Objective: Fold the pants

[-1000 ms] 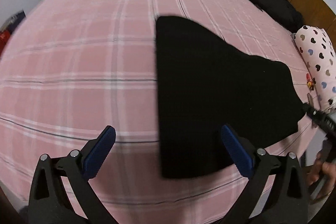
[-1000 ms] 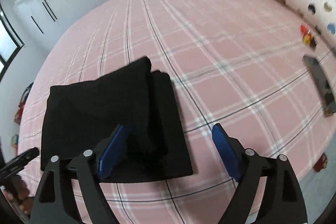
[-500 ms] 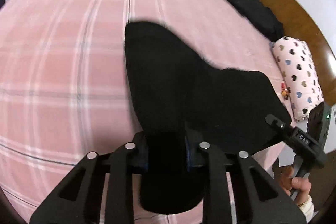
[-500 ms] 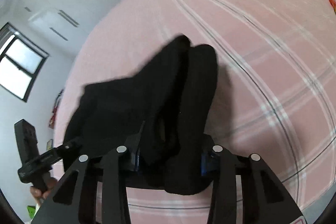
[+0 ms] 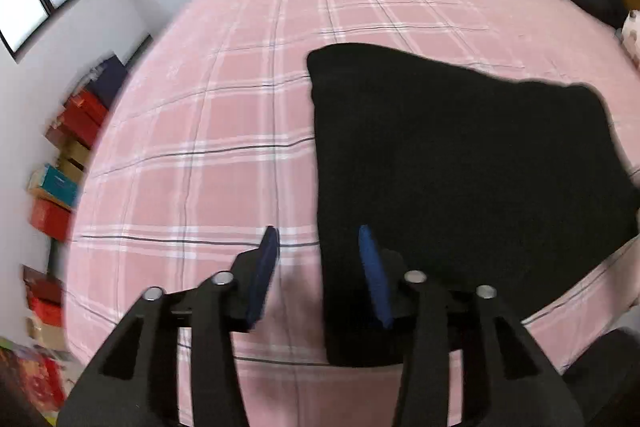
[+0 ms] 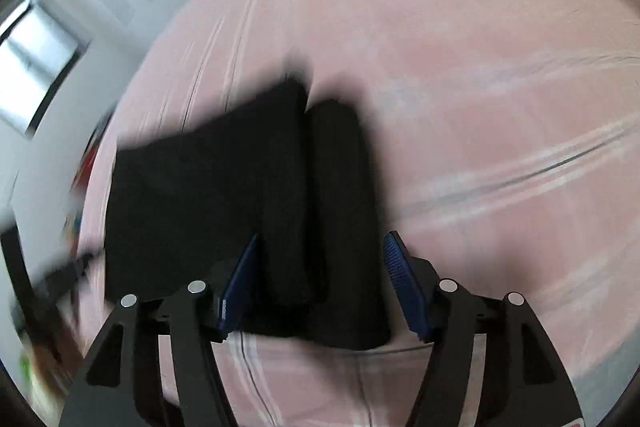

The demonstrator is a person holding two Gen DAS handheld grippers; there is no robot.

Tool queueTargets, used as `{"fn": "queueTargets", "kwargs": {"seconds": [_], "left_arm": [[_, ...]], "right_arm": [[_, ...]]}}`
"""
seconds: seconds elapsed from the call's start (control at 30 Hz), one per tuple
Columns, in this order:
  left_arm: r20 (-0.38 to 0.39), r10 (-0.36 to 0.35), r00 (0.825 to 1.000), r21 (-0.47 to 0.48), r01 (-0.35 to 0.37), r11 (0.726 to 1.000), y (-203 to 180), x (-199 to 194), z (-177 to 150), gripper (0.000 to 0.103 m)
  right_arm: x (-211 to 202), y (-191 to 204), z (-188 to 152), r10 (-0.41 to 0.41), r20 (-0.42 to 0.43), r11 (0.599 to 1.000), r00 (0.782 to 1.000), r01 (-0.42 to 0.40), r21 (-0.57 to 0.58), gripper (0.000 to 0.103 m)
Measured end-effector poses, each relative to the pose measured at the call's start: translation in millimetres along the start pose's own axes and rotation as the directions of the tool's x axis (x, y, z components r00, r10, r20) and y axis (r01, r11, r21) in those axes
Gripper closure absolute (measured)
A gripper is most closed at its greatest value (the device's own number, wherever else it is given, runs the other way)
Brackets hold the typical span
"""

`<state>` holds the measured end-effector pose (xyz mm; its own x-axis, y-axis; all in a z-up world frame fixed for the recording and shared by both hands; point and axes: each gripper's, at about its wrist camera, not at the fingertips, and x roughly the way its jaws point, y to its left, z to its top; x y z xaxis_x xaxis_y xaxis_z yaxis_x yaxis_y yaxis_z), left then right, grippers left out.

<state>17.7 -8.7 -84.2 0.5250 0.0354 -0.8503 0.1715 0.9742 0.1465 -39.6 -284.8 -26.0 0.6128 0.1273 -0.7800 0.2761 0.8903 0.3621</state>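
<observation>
Pants (image 5: 460,163) lie folded in a dark block on the pink checked bed (image 5: 224,131), near its front edge. Left gripper (image 5: 318,275): jaws opening, about half apart, near left corner of the cloth under the right pad, not pinched. Right gripper (image 6: 320,283): jaws also opening, the pants' right-hand roll (image 6: 340,211) sits between the pads, no pad pressing it. That view is badly blurred.

Step looks like release after a fold. To do it well: let the jaws clear the cloth fully before lifting, pull back straight so no edge drags, then check the edges line up.

Versus half a second ago: both grippers were clamped on bunched cloth held up; now the pants lie flat and both grips are off.
</observation>
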Motion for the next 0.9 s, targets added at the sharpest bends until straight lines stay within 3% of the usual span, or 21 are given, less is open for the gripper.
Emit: {"fn": "queueTargets", "kwargs": {"seconds": [0.03,0.1,0.17,0.27,0.33,0.37,0.47,0.57,0.63,0.7,0.83,0.9], "left_arm": [[0.006,-0.026,1.0,-0.034,0.026,0.999,2.4,-1.9,0.9,0.045],[0.025,-0.078,0.997,-0.111,0.08,0.991,6.0,-7.6,4.8,0.043],[0.044,-0.057,0.997,-0.133,0.062,0.989,5.1,-12.6,15.1,0.043],[0.047,-0.001,0.999,-0.113,0.006,0.994,-2.7,-12.4,24.5,0.042],[0.038,0.005,0.999,-0.111,0.0,0.994,-0.9,-8.1,27.9,0.04],[0.037,-0.001,0.999,-0.111,0.005,0.994,-1.6,-5.9,29.3,0.038],[0.041,0.008,0.999,-0.09,-0.004,0.996,2.1,4.3,29.7,0.037],[0.027,0.004,1.0,-0.079,-0.002,0.997,0.0,12.3,28.4,0.037],[0.018,0.002,1.0,-0.086,0.0,0.996,-0.6,12.6,26.1,0.037],[0.012,-0.001,1.0,-0.083,0.002,0.997,-0.4,13.6,25.5,0.037],[0.012,0.011,1.0,-0.082,-0.01,0.997,0.8,13.3,24.7,0.037],[0.008,0.017,1.0,-0.083,-0.016,0.996,1.8,14.7,24.8,0.037]], "right_arm": [[-9.2,8.8,7.4,0.03,0.033,0.999,0.999,-0.029,-0.024,0.045],[-14.6,39.7,23.8,0.067,0.042,0.993,0.997,-0.062,-0.105,0.077],[-3.3,76.3,29.6,0.093,0.031,0.977,0.995,-0.085,-0.196,0.086],[31.2,83.1,26.3,0.043,-0.027,0.965,0.999,-0.049,-0.259,0.087],[77.3,72.0,17.2,-0.105,-0.094,0.957,0.99,0.075,-0.279,0.087],[87.4,66.7,15.0,-0.126,-0.117,0.956,0.985,0.089,-0.28,0.092],[74.3,61.2,21.8,-0.08,-0.102,0.982,0.992,0.061,-0.178,0.092],[48.5,83.5,22.6,-0.04,-0.032,0.975,0.999,0.032,-0.222,0.087],[52.5,94.9,17.6,-0.068,-0.025,0.955,0.997,0.058,-0.292,0.087],[84.6,87.3,11.0,-0.165,-0.084,0.938,0.983,0.13,-0.321,0.087],[65.2,72.7,15.3,-0.08,-0.074,0.981,0.994,0.066,-0.184,0.087],[49.3,83.0,12.1,-0.056,-0.04,0.977,0.998,0.046,-0.207,0.085]]}}
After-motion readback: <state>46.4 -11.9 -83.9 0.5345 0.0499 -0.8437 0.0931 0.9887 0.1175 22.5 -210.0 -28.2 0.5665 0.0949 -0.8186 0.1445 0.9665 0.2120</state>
